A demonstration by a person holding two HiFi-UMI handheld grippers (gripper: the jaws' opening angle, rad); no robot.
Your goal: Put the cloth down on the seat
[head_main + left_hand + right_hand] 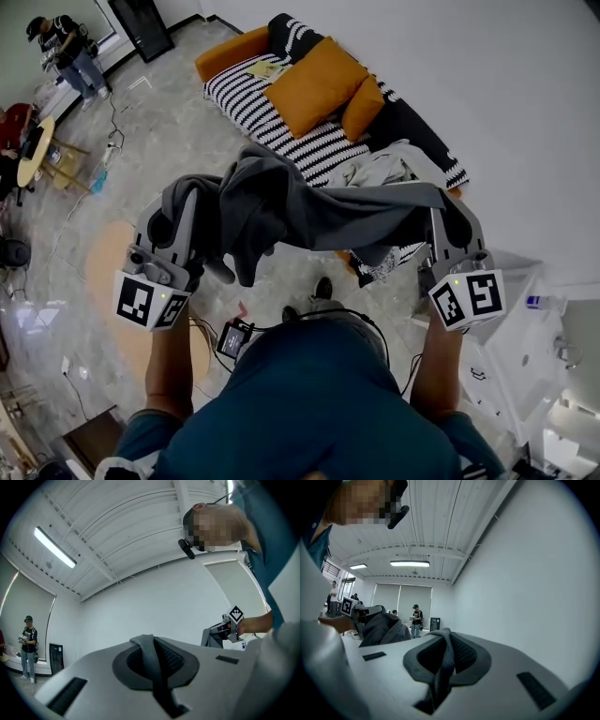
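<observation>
Dark grey fabric cloth point(309, 211) hangs betw. left gripper point(152, 660) and right gripper point(442, 660), each clamped on a fold, near black-and-white striped sofa seat point(246, 103). Head view: jaw tips hidden under cloth.

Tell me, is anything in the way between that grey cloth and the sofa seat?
Nothing hangs between the grey cloth and the sofa. But two orange cushions and a pale crumpled garment already lie on the seat; striped patches are bare.
</observation>
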